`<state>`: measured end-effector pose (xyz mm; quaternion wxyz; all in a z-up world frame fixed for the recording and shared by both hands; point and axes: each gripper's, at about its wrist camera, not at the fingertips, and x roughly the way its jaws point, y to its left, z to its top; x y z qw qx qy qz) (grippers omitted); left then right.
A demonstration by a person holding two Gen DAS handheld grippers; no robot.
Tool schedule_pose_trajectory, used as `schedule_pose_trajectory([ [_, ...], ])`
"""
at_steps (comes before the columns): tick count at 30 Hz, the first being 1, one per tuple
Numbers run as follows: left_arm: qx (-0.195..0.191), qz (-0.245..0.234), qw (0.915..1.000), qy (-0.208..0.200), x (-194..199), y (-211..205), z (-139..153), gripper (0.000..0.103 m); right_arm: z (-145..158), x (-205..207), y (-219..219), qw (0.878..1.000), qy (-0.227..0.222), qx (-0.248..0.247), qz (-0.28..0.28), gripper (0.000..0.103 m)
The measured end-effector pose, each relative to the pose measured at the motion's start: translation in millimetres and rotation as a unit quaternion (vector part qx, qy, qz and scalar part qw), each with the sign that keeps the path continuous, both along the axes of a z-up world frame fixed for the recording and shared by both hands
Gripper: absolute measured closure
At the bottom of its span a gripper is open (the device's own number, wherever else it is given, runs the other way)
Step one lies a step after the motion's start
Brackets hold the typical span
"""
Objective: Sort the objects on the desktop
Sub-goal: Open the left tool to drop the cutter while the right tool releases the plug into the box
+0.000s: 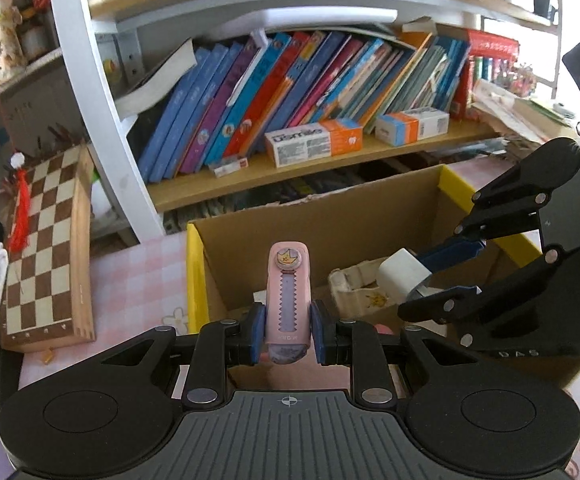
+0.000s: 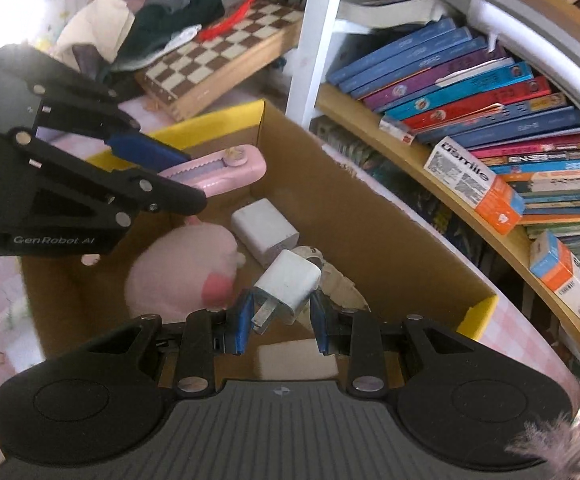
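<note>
Two hand-held grippers hover above an open cardboard box [image 1: 329, 216] with yellow-edged flaps, standing on a pink checked tablecloth [image 1: 138, 276].

The left gripper [image 1: 288, 334] is clamped tight on a pink utility knife [image 1: 288, 300]. Its blue pads press both sides of the knife's lower body. The knife stands upright between the fingers, pointing away from the wrist. It has a pale lilac slot with toothed edges down the middle, a round slider button bearing a gold crown near the top, and a rounded lilac cap at the bottom end.

The right gripper [image 2: 280, 322] sits to the right of the left one, over the same box. It is closed partway on a white phone charger [image 2: 290, 286], a rounded cube with two flat metal prongs. The charger is tilted, prongs angled toward the left pad.

Below and just beyond the right gripper's fingers, inside the box, lie a second white charger block [image 2: 264, 226], a round pink plush toy [image 2: 184, 268] to the left, and a cream-coloured fabric item [image 2: 339, 284] to the right.

Behind the box stands a shelf of leaning books [image 1: 290, 96], with white-and-orange cartons [image 1: 313, 142] in front. A wooden chessboard [image 1: 44, 248] lies far left of the left gripper.
</note>
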<state>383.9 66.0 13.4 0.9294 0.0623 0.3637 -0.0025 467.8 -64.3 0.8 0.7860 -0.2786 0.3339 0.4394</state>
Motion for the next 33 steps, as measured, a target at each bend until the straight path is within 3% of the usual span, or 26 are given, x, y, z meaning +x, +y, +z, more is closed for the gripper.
schedule_pose_trajectory([
  [12, 0.006, -0.011, 0.9988, 0.047, 12.0, -3.6, -19.6, 0.08, -14.8, 9.6, 17.4, 0.999, 0.01, -0.029, 0.04, 0.074],
  [24, 0.014, -0.021, 0.998, 0.057, 15.5, -9.6, -23.0, 0.079, -18.7, 8.0, 22.8, 0.997, 0.012, -0.048, 0.051, 0.074],
  [26, 0.014, -0.022, 0.9985, 0.049, 13.6, -10.0, -19.8, 0.077, -18.1, 7.2, 22.6, 0.998, 0.009, -0.047, 0.05, 0.073],
  [33, 0.03, -0.025, 0.9991, 0.018, 3.5, -15.8, -6.5, 0.055, -4.4, 1.1, 16.3, 0.999, -0.012, -0.025, 0.039, 0.053],
])
